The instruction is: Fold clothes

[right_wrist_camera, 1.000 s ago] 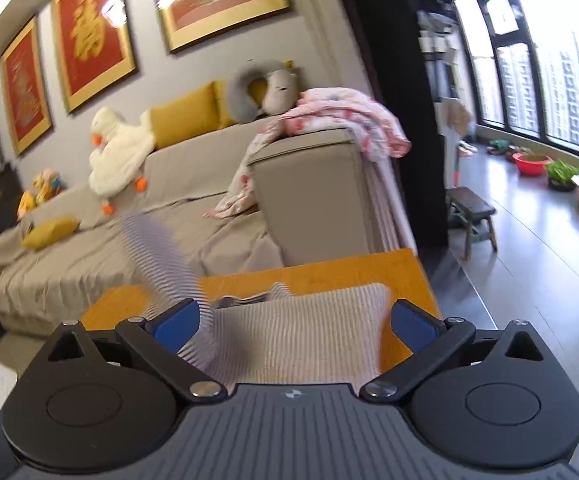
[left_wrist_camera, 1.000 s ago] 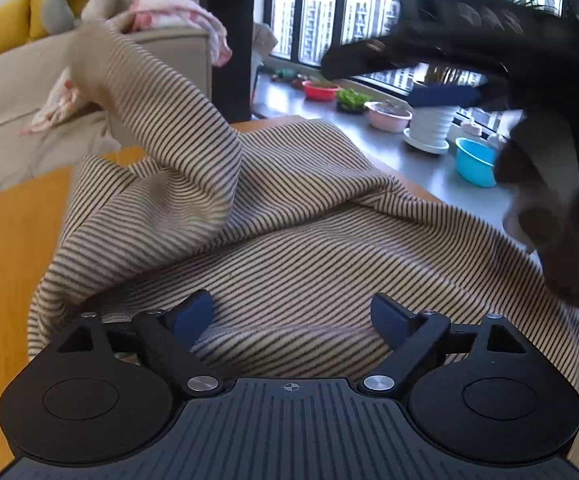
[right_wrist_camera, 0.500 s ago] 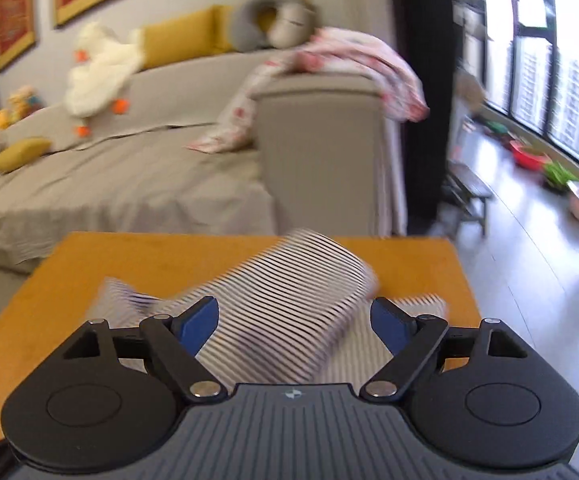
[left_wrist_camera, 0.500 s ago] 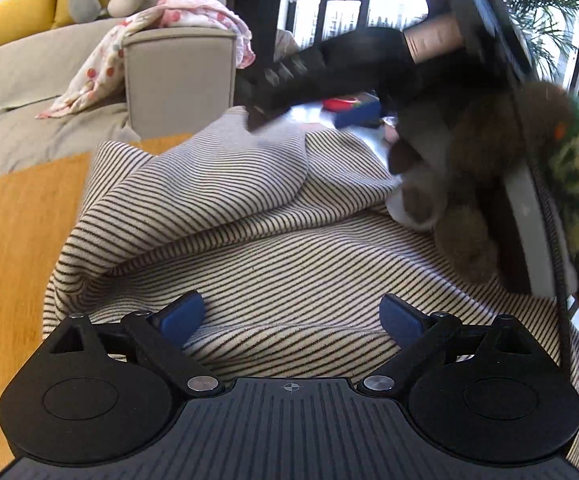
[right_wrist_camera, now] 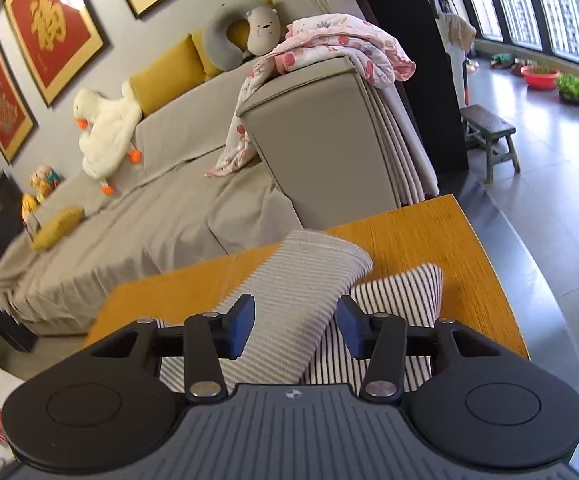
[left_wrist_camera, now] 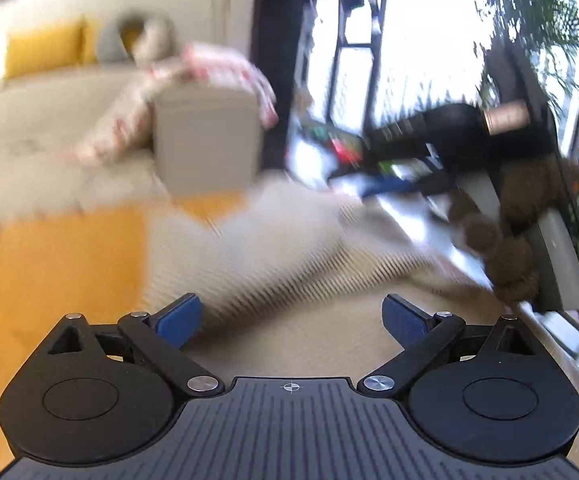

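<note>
A beige, dark-striped garment (left_wrist_camera: 289,264) lies bunched on the orange wooden table (left_wrist_camera: 49,264). My left gripper (left_wrist_camera: 291,320) hovers just above its near part, jaws wide open with nothing between them; this view is motion-blurred. The right wrist view shows a folded-over sleeve (right_wrist_camera: 301,276) lying across the rest of the garment (right_wrist_camera: 401,300). My right gripper (right_wrist_camera: 295,326) straddles that sleeve and its jaws are closing. The blue pads (right_wrist_camera: 241,326) stand at the sleeve's sides, not visibly pressing it. In the left wrist view the right gripper (left_wrist_camera: 365,186) reaches in from the right, held by a hand in a fuzzy brown sleeve (left_wrist_camera: 505,252).
Beyond the table's far edge (right_wrist_camera: 429,220) stands a grey sofa (right_wrist_camera: 313,152) with a pink blanket (right_wrist_camera: 341,48), cushions and plush toys. A small wooden stool (right_wrist_camera: 489,128) and plant bowls (right_wrist_camera: 539,76) stand on the tiled floor by the windows at right.
The raised sleeve has come down onto the garment. My right gripper's jaws have narrowed around it. My left gripper has lifted and swung, and its view has blurred.
</note>
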